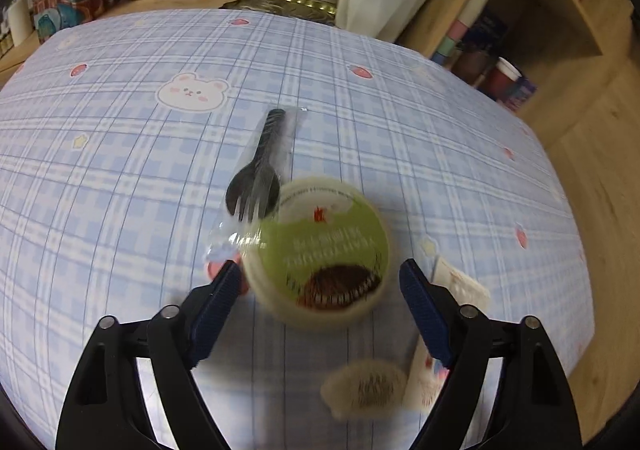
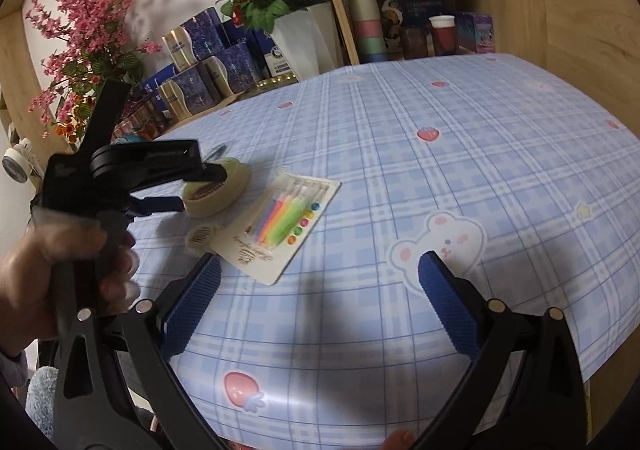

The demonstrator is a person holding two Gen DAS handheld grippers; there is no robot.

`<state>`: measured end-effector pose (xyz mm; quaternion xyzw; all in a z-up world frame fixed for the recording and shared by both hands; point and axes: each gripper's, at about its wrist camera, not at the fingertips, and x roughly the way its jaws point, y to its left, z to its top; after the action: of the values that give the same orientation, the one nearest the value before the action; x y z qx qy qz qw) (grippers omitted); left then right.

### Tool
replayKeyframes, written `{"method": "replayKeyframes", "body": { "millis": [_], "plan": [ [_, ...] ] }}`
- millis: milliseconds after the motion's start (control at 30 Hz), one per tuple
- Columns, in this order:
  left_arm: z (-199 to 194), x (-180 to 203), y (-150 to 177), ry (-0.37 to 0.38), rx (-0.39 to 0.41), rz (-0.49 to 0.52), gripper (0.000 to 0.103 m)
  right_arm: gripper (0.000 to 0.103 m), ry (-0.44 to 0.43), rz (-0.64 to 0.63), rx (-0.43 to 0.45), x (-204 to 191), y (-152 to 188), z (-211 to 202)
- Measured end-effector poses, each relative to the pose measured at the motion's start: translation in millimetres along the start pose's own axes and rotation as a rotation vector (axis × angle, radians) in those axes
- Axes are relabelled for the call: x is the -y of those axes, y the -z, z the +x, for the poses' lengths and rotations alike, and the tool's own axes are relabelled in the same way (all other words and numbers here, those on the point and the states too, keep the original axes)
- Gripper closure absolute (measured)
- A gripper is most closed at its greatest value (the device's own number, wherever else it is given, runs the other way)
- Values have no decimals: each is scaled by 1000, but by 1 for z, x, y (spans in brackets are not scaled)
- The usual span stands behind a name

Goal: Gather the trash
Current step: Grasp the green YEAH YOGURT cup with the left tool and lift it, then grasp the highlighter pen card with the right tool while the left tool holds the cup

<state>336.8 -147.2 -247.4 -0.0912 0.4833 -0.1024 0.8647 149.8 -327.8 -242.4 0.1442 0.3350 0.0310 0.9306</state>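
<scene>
A round cup with a green lid [image 1: 316,250] stands on the blue checked tablecloth [image 1: 120,154]. My left gripper [image 1: 320,284] is open, and its blue pads [image 1: 218,306] flank the cup without pressing on it. A black fork and spoon in a clear wrapper [image 1: 260,166] lie just beyond the cup. A small round beige piece [image 1: 364,386] sits nearer to me. In the right wrist view, my right gripper [image 2: 320,282] is open and empty above the cloth. A card of coloured candles [image 2: 280,226] lies ahead of it, beside the cup [image 2: 224,192] and the left gripper [image 2: 202,188].
A person's hand [image 2: 48,250] holds the left gripper. Behind the table are a white pot of red roses [image 2: 304,34], blue boxes [image 2: 208,62] and stacked cups [image 2: 366,22] in a wooden shelf. The table's right edge [image 1: 576,250] drops to a wood floor.
</scene>
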Motion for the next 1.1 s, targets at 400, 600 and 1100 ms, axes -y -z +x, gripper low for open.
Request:
{"method": "replayKeyframes", "body": {
  "millis": [400, 600, 1100],
  "plan": [
    [21, 25, -7, -180, 14, 111, 17, 6, 26, 4, -23, 8, 4, 4],
    [13, 16, -3, -137, 6, 124, 22, 6, 41, -1, -39, 7, 5, 7],
    [-82, -33, 31, 107, 66, 17, 22, 25, 34, -19, -173, -14, -34, 63]
  ]
}}
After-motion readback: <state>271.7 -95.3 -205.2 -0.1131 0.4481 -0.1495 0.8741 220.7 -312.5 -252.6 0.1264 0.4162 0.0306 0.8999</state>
